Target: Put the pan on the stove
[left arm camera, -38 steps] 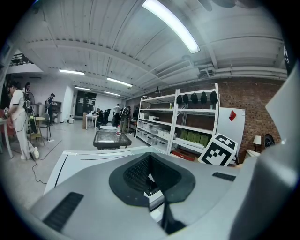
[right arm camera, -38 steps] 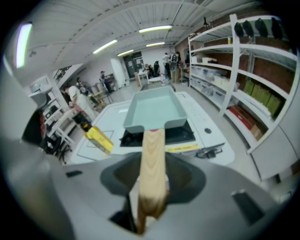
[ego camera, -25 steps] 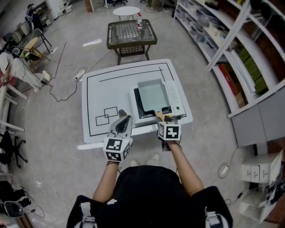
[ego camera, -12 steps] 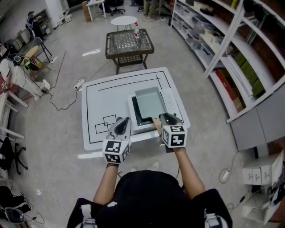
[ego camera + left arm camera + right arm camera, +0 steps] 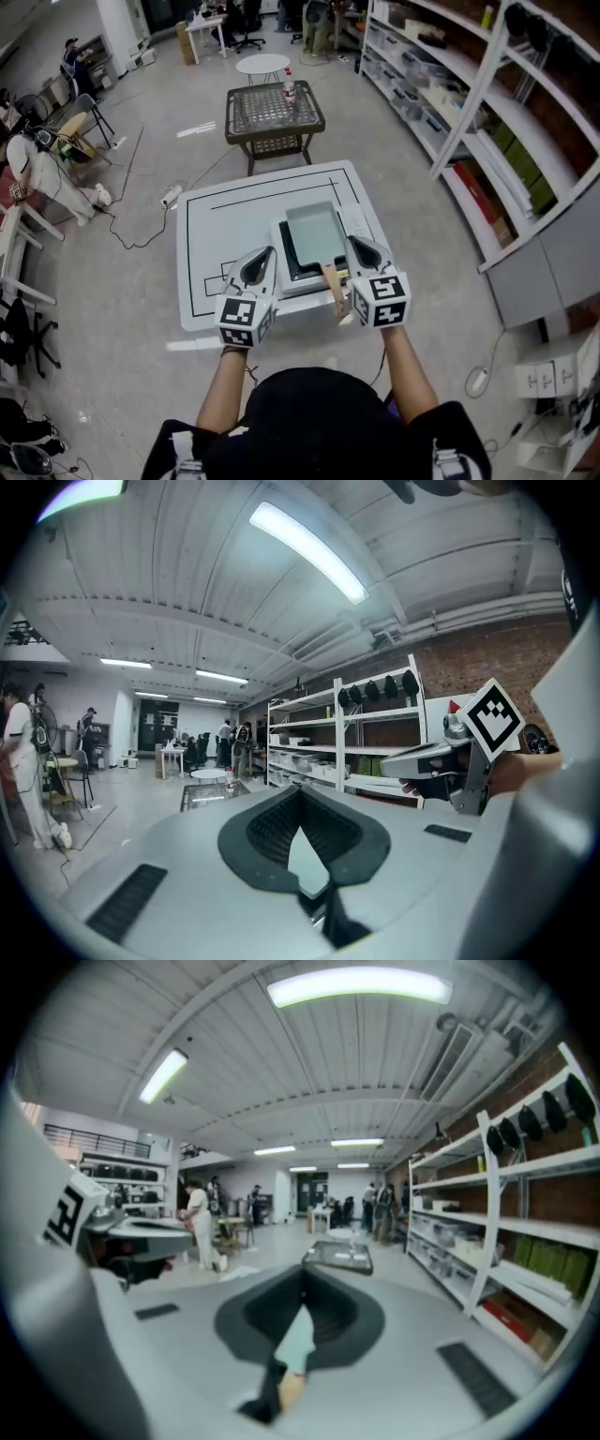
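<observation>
The grey rectangular pan with a black rim (image 5: 314, 232) lies on the flat white stove (image 5: 359, 222), which stands on the white table with black lines (image 5: 216, 220). The pan's light wooden handle (image 5: 333, 284) points toward the person, out over the near edge of the table. The right gripper (image 5: 354, 242) hangs just beside this handle, its jaws pressed together on nothing. The left gripper (image 5: 268, 251) hangs above the near part of the table, left of the stove, its jaws also closed and empty
</observation>
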